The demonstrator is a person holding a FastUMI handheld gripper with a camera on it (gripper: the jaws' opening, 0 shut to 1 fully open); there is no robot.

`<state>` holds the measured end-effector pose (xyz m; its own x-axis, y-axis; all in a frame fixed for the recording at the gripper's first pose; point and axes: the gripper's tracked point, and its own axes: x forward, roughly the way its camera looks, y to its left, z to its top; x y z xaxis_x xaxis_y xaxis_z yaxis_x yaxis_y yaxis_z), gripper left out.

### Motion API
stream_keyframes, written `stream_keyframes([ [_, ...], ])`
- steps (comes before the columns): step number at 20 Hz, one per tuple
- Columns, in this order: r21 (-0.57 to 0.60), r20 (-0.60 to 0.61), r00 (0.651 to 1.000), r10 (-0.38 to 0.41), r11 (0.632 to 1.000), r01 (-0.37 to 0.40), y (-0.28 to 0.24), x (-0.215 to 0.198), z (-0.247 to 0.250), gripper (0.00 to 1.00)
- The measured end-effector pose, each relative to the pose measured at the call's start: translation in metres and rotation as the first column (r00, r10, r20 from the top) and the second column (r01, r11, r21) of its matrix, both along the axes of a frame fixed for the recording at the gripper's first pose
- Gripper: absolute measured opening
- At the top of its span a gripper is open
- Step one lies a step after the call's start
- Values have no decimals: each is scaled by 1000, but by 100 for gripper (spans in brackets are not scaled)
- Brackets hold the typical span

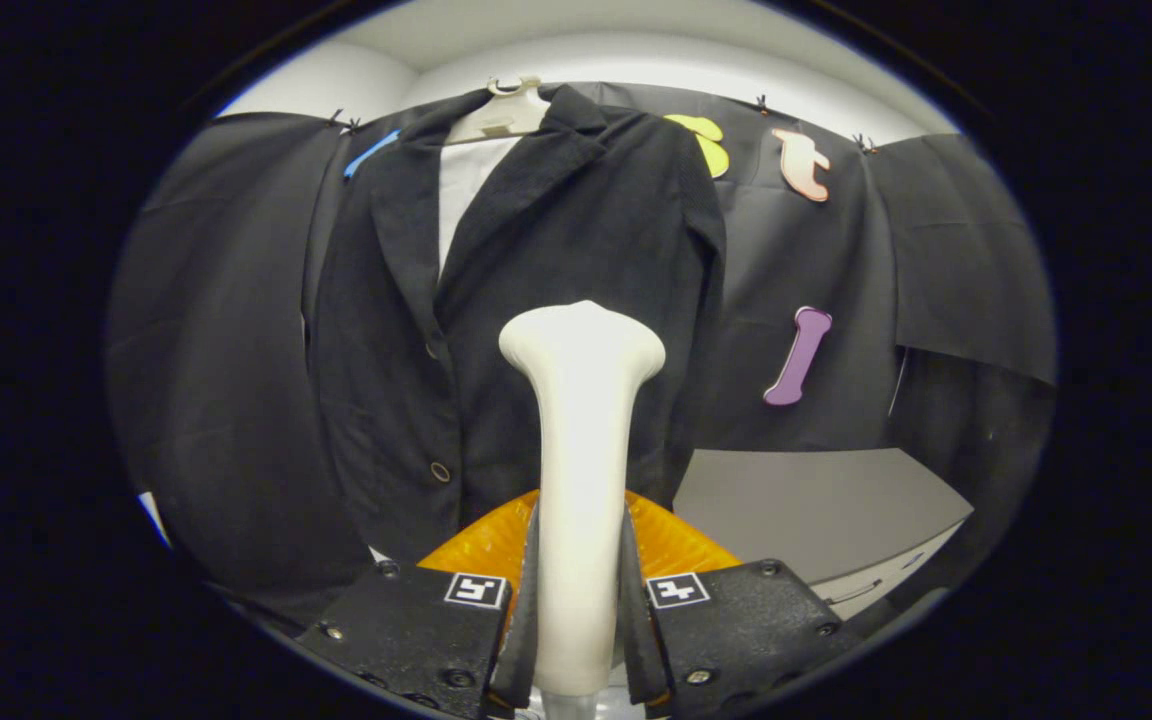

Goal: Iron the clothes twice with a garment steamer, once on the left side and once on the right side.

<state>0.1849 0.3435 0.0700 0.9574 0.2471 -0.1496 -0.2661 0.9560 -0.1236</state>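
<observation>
Clamping the steamer point(581, 450), gripper point(579, 590) faces jacket point(536, 300).

Jacket point(536, 290) blocks ahead (open room above the table point(816, 500)).

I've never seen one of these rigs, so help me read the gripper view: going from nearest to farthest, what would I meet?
Gripper with its fingers shut on the steamer → steamer's flared head → dark jacket on a hanger → black cloth wall.
</observation>
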Motion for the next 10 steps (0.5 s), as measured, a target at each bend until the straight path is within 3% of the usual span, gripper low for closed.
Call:
stream_keyframes([
  [10, -45, -78, 997, -30, 999, 27, -13, -4, -51, 38],
])
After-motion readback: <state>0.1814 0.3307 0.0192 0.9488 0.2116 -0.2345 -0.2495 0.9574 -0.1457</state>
